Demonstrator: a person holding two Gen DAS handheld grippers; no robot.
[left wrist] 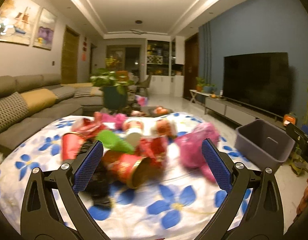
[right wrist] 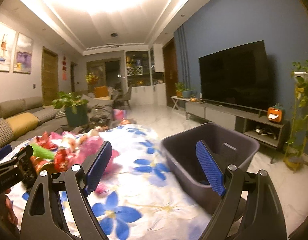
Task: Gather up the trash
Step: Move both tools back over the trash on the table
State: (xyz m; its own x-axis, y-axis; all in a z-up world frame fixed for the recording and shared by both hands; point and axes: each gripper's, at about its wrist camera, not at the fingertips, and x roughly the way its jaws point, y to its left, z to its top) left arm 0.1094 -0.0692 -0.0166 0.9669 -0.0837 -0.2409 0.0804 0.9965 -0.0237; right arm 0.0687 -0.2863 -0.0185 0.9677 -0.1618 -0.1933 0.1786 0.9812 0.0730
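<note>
Living-room table draped in a white cloth with blue flowers (left wrist: 170, 206), seen along both handheld grippers.

Left gripper (left wrist: 152, 166): jaws spread wide, nothing between the blue pads; it hangs above the litter heap at the middle of the cloth. Directly between its fingers lies a red paper cup (left wrist: 126, 170) on its side, its gold-rimmed mouth turned toward the camera. Around it are a green crumpled wrapper (left wrist: 114, 142), red foil wrappers (left wrist: 154, 150), a second red cup (left wrist: 71, 146) to the left, and a pink plastic bag (left wrist: 194, 150) to the right. This view is smeared by motion, so finer detail cannot be read.

Right gripper (right wrist: 154, 168): likewise fully open and empty, held over the cloth's right side, its right finger in front of the grey plastic bin (right wrist: 242, 140). Whether the bin stands on the table edge or just beside it cannot be told. The bin looks empty from here.

Handling, as a judgement: everything is light. The cup is thin-walled and will crush or roll; best pinched across the body near the rim, where the rolled lip stiffens it. Foil and wrappers are limp and slippery, so take them at a bunched fold. The bag is soft and will drape; grip a gathered wad at its middle.
</note>
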